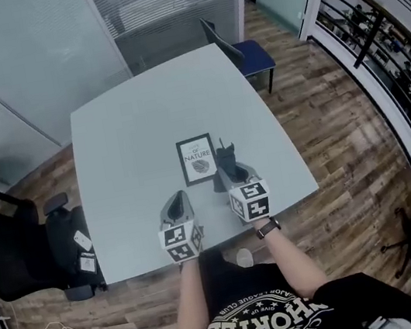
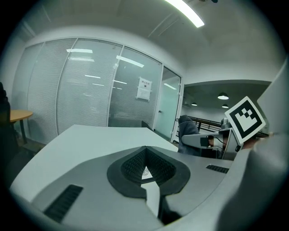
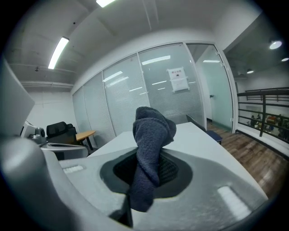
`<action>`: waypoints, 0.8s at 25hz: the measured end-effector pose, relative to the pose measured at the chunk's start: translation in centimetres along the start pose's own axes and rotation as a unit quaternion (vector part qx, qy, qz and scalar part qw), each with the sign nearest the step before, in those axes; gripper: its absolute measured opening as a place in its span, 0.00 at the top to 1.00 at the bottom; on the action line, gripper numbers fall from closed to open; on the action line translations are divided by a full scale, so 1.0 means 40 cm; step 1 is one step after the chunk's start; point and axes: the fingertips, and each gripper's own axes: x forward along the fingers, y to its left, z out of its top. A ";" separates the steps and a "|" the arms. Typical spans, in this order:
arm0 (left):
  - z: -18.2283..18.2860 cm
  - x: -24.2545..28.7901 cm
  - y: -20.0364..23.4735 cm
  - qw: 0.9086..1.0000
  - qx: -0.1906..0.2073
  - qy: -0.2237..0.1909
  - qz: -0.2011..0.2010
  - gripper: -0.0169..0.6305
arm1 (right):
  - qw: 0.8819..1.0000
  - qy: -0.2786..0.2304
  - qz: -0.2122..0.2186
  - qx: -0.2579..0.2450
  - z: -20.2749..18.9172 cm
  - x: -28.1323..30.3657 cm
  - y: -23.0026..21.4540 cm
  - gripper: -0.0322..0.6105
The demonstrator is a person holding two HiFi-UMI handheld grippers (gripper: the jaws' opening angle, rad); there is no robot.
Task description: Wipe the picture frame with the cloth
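Not much to read here. The picture frame on the table says "OF NATURE", with a tinier line above that I can't make out. The person's black T-shirt has upside-down white print: big letters "HORTLE", plus "LEAGUE CLUB" and "GIVE UP". The paper notice on the glass wall is too small to read.

Picture frame, black-edged with a white print, laid flat on the grey bench, top edge toward 12 o'clock, dark blue-grey cloth, bunched upright, pinched in the right hand-held gripper, held just beside the frame at its 3 o'clock
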 end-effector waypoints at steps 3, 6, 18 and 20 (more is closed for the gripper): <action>-0.034 0.079 0.026 1.000 0.007 0.028 -0.006 0.97 | 1.000 0.020 -0.002 -0.001 -0.007 0.069 -0.029 0.84; -0.070 0.152 0.049 0.998 0.014 0.060 -0.012 0.97 | 0.999 0.032 -0.003 -0.007 0.003 0.132 -0.055 0.84; -0.230 0.349 0.130 0.979 -0.001 0.193 -0.060 0.97 | 0.972 0.148 0.103 -0.151 -0.049 0.437 -0.052 0.84; -0.231 0.373 0.130 0.977 -0.006 0.201 -0.070 0.97 | 0.959 0.169 0.123 -0.189 -0.051 0.490 -0.042 0.84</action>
